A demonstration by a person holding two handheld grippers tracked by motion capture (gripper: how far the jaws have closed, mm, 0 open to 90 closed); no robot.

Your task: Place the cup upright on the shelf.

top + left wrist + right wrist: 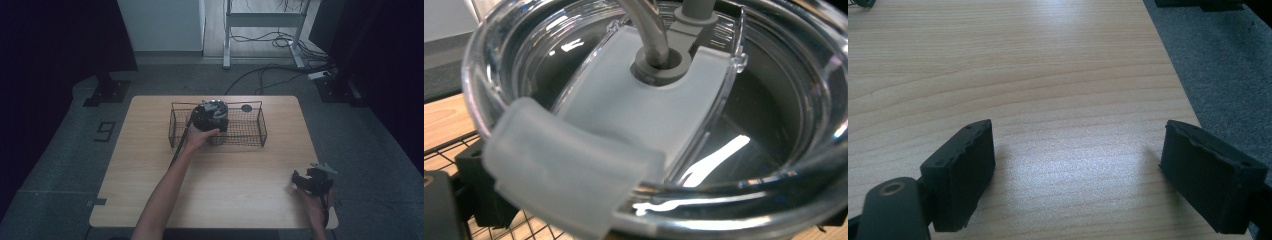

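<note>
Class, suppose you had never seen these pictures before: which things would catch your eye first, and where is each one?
First comes the black wire-mesh basket at the far middle of the pale wooden table, where the left gripper sits at a dark tumbler with a clear plastic lid. Close up, a grey straw rises through that lid's frosted slider. The right gripper rests near the table's near right corner, jaws wide apart over bare wood.
</note>
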